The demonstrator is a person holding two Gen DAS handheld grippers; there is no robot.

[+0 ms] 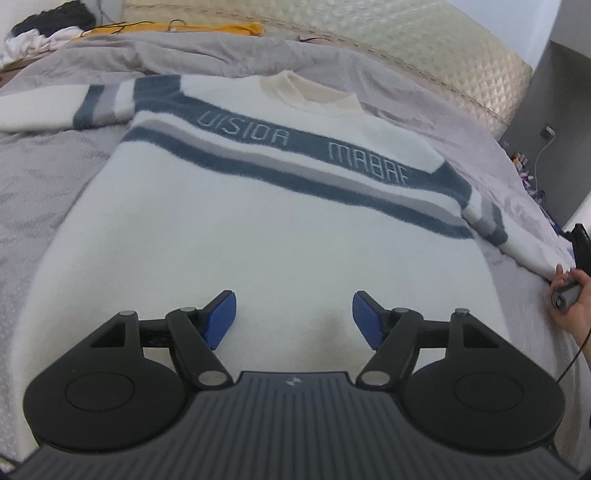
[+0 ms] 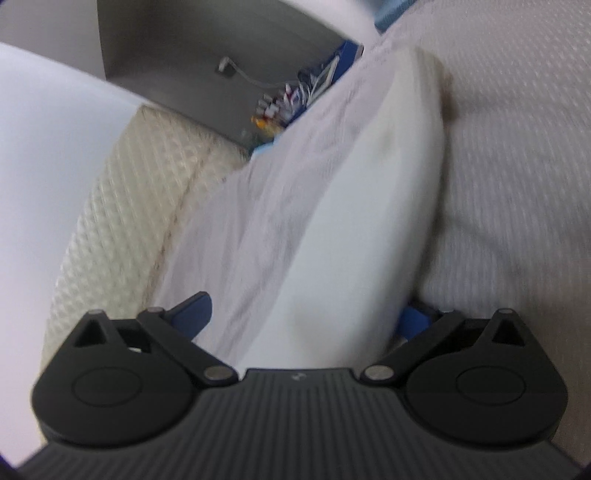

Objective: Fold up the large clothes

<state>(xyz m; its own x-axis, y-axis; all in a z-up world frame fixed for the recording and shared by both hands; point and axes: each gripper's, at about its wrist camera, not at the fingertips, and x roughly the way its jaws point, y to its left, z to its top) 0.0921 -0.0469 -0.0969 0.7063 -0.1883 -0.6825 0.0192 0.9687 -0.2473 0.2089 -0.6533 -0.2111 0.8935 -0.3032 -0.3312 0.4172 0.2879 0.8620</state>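
A white sweater with blue and grey stripes and lettering lies flat, front up, on the bed, both sleeves spread out. My left gripper hovers open just over its lower hem, and nothing is between the blue pads. The sweater's right sleeve runs off toward the bed's right edge, where a hand holds the other gripper. In the right wrist view my right gripper stands wide open, rolled sideways, with the white sleeve lying between its jaws. Its right pad is partly hidden behind the sleeve.
A grey sheet covers the bed, with a quilted cream mattress beyond. A yellow garment and a pile of clothes lie at the far left. A dark cabinet and small clutter stand beside the bed's right edge.
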